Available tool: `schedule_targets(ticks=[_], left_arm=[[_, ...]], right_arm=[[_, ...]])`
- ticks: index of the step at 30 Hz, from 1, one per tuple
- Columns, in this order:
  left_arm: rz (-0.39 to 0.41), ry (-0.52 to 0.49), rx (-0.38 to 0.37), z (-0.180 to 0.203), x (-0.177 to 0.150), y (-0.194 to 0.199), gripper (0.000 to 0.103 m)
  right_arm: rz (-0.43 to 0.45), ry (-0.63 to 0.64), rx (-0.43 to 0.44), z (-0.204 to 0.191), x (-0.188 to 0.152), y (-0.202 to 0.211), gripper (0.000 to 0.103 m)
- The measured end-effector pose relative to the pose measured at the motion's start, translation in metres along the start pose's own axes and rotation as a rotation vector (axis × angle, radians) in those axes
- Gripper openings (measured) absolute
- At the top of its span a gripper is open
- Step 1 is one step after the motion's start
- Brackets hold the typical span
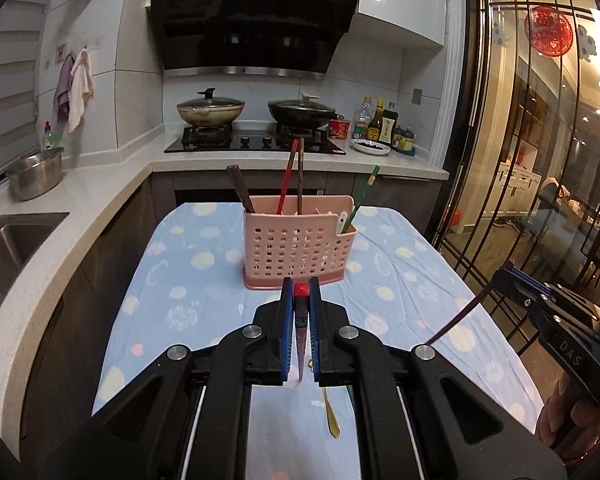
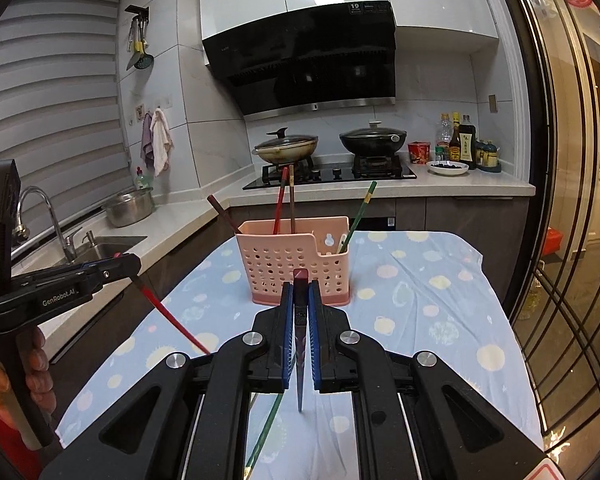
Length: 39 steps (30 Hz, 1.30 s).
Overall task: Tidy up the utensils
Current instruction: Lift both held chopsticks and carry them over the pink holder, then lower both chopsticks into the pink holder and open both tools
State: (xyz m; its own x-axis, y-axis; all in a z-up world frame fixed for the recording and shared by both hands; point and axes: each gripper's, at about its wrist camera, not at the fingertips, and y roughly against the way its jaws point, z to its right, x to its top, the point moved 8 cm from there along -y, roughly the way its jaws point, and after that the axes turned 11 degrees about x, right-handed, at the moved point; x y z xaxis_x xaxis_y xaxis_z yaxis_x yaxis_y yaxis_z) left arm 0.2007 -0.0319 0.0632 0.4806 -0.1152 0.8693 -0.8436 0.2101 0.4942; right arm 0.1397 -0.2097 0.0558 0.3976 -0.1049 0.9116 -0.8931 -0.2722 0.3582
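A pink perforated utensil holder (image 1: 298,246) stands upright on the blue dotted tablecloth (image 1: 204,280); it also shows in the right wrist view (image 2: 296,264). Several chopsticks stand in it, red, brown and green. My left gripper (image 1: 301,286) is shut on a red chopstick (image 1: 300,332), a little in front of the holder. My right gripper (image 2: 300,286) is shut on a dark brown chopstick (image 2: 300,344), also just before the holder. A gold spoon (image 1: 329,412) and a green chopstick (image 2: 266,428) lie on the cloth beneath the grippers.
A counter with a sink (image 2: 100,248), a steel pot (image 1: 36,174) and a stove with two lidded pans (image 1: 256,114) runs behind and left of the table. Sauce bottles (image 1: 380,124) stand at the back right. A glass door (image 1: 540,140) is on the right.
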Motion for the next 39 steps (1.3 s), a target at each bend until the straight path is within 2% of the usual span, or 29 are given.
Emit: schedule_targets(ticks=[7,17,28,34,39], left_arm=[[0.049,-0.021,0.012,0.002,0.039,-0.013,0.007],[0.147,-0.030,0.020,0.009,0.116,-0.020,0.007],[0.236,-0.030,0.044,0.006,0.203,-0.036,0.007],[0.246,-0.037,0.065,0.005,0.231,-0.059,0.007],[0.225,-0.042,0.080,0.002,0.236,-0.085,0.007]], right_arm=[[0.052,0.014,0.001,0.007,0.037,-0.013,0.007],[0.139,0.013,0.020,0.019,0.116,-0.042,0.007],[0.207,0.046,-0.044,0.035,0.199,-0.089,0.007],[0.195,0.048,-0.078,0.050,0.217,-0.123,0.007],[0.147,0.045,-0.089,0.060,0.212,-0.154,0.007]])
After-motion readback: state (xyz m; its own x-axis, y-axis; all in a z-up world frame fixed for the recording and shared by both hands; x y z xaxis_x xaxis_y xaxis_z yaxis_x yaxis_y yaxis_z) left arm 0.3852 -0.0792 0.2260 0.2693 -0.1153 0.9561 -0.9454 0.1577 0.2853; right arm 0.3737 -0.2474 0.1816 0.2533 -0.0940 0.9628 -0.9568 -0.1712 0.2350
